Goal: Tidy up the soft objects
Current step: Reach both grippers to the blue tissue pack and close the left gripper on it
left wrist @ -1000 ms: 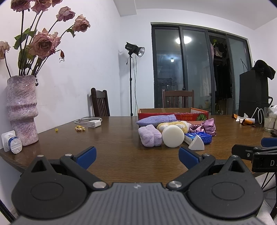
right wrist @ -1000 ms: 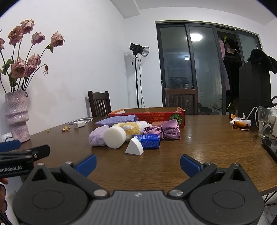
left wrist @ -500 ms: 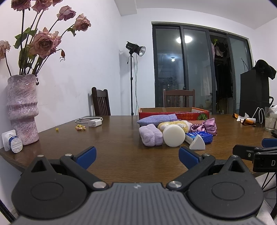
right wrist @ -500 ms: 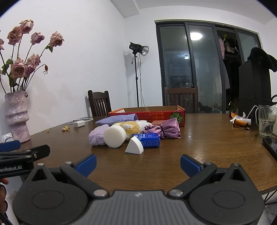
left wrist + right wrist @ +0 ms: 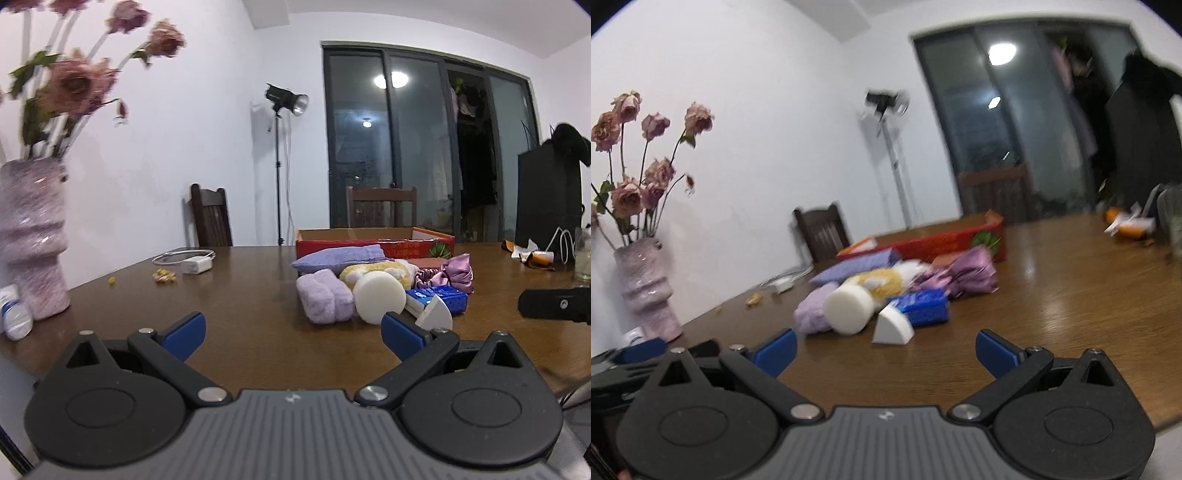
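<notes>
A pile of soft things lies mid-table: a lilac fluffy cloth (image 5: pixel 323 301), a white round sponge (image 5: pixel 379 298), a white wedge sponge (image 5: pixel 435 314), a blue packet (image 5: pixel 445 298), a yellow plush (image 5: pixel 373 272), a purple satin bow (image 5: pixel 452 272) and a lavender pouch (image 5: pixel 338 256). Behind them stands a red cardboard box (image 5: pixel 373 242). My left gripper (image 5: pixel 293 332) is open and empty, short of the pile. My right gripper (image 5: pixel 886 349) is open and empty, just short of the wedge sponge (image 5: pixel 892 326) and round sponge (image 5: pixel 849 308); its view is tilted and blurred.
A pink vase of dried roses (image 5: pixel 35 240) and a small white bottle (image 5: pixel 13 312) stand at the table's left edge. A white charger with cable (image 5: pixel 195 263) and yellow crumbs (image 5: pixel 164 275) lie beyond. A glass (image 5: pixel 583 258) and wrappers (image 5: pixel 528 254) are at far right. Chairs stand behind.
Both grippers have moved forward toward the pile. The right gripper has moved more and tilted, blurring its view. Both stay open and empty.
</notes>
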`<state>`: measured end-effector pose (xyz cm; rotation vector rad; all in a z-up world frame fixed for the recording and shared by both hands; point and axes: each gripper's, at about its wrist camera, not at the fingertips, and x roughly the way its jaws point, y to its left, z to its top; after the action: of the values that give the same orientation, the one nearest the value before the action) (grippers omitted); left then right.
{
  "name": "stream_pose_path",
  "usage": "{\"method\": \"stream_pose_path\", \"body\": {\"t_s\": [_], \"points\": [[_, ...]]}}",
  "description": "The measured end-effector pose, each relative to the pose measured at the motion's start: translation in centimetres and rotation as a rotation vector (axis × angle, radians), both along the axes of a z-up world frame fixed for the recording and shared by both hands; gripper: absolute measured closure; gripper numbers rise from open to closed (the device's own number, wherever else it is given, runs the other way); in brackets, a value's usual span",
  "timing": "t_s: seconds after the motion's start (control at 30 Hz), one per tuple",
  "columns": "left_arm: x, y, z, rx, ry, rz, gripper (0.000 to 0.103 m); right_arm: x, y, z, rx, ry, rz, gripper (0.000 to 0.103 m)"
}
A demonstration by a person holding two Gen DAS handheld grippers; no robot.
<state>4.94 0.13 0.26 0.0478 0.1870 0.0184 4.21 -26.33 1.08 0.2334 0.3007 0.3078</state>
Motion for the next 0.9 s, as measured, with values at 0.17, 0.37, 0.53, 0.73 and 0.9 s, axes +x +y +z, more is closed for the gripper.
{"method": "stream_pose_path", "body": {"t_s": [0.17, 0.37, 0.53, 0.73, 0.9], "points": [[4.9, -1.3, 0.6, -0.025, 0.061, -0.072, 0.005, 5.7, -0.1, 1.0, -0.039, 0.064, 0.006, 0.006], [10.3, -3.3, 1.7, -0.056, 0.148, -0.174, 0.027, 10.6, 0.0, 1.8, -0.081, 0.101, 0.038, 0.036], [13.1, -4.6, 2.7, -0.089, 0.238, -0.250, 0.051, 13.8, -0.7, 1.9, -0.100, 0.146, 0.037, 0.041], [14.6, -7.3, 3.6, -0.127, 0.360, -0.413, 0.061, 18.5, -1.7, 1.3, -0.038, 0.237, 0.056, 0.052], [18.7, -9.2, 1.9, -0.159, 0.508, -0.380, 0.060, 21.1, -2.5, 0.4, 0.028, 0.293, 0.078, 0.060]]}}
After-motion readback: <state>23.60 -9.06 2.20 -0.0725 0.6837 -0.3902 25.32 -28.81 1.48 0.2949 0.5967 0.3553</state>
